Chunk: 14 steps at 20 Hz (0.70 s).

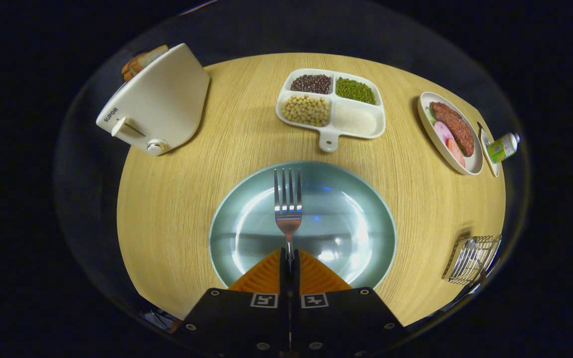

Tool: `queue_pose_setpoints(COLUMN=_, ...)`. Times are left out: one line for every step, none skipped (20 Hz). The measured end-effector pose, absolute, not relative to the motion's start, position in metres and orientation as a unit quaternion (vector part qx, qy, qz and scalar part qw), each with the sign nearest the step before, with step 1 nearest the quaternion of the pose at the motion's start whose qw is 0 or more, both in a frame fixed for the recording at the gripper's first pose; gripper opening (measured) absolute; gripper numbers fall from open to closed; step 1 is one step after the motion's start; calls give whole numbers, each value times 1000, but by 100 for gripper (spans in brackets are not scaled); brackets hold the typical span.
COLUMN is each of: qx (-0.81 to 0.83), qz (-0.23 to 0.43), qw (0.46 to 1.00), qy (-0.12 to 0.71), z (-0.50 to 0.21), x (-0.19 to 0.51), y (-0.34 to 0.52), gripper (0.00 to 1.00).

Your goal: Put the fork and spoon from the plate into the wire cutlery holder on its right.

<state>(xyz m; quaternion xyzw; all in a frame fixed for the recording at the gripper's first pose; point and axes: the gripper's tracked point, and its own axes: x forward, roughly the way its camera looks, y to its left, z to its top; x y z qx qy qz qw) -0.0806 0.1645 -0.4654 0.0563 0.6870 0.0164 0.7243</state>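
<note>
1. Wood-grain table [177, 209] carries everything; far off beyond the fingers on the left stands a white toaster [159, 102] with bread in its slot.
2. Beyond the plate, a white divided dish [331, 107] holds beans and grains in separate compartments.
3. Just ahead of the fingers sits the pale green plate [356, 214]. The claw [289, 258] is closed tight on the handle of the fork [288, 201], both fingers pressing it, tines pointing straight ahead over the plate's middle.
4. No spoon can be made out on the plate, so I judge the fork's transfer is the step in hand.
5. Farther right, near the table's edge, lies an oval dish of meat [453, 132] with a small bottle [504, 146] beside it.
6. Nearer, to the plate's right and well apart from it, stands the wire cutlery holder [473, 258]. The next move likely calls for carrying the fork rightward over the holder, tipping it upright, then loosening the grip.
</note>
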Motion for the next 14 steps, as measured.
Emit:
queue_pose_setpoints(qx=60, qz=19, qw=729, qy=681, z=-458, x=-79, y=161, gripper=3)
queue_pose_setpoints(qx=65, qz=16, qw=735, qy=675, z=-450, x=-79, y=155, gripper=2)
queue_pose_setpoints(qx=65, qz=15, qw=738, qy=671, z=-442, x=-81, y=149, gripper=2)
queue_pose_setpoints(qx=67, qz=11, qw=743, qy=666, z=-435, x=-82, y=140, gripper=2)
queue_pose_setpoints(qx=68, qz=8, qw=747, qy=661, z=-428, x=-83, y=131, gripper=2)
queue_pose_setpoints(qx=73, qz=4, qw=752, qy=655, z=-421, x=-85, y=122, gripper=2)
queue_pose_setpoints(qx=76, qz=0, qw=756, qy=650, z=-414, x=-87, y=111, gripper=2)
queue_pose_setpoints(qx=80, qz=-4, qw=758, qy=647, z=-409, x=-93, y=100, gripper=2)
queue_pose_setpoints(qx=85, qz=-10, qw=759, qy=645, z=-399, x=-98, y=85, gripper=2)
queue_pose_setpoints(qx=90, qz=-16, qw=759, qy=645, z=-397, x=-104, y=73, gripper=2)
queue_pose_setpoints(qx=92, qz=-24, qw=760, qy=643, z=-392, x=-110, y=59, gripper=2)
queue_pose_setpoints(qx=93, qz=-33, qw=760, qy=643, z=-391, x=-117, y=45, gripper=2)
queue_pose_setpoints(qx=96, qz=-42, qw=760, qy=641, z=-388, x=-124, y=32, gripper=2)
queue_pose_setpoints(qx=100, qz=-51, qw=760, qy=641, z=-386, x=-132, y=20, gripper=2)
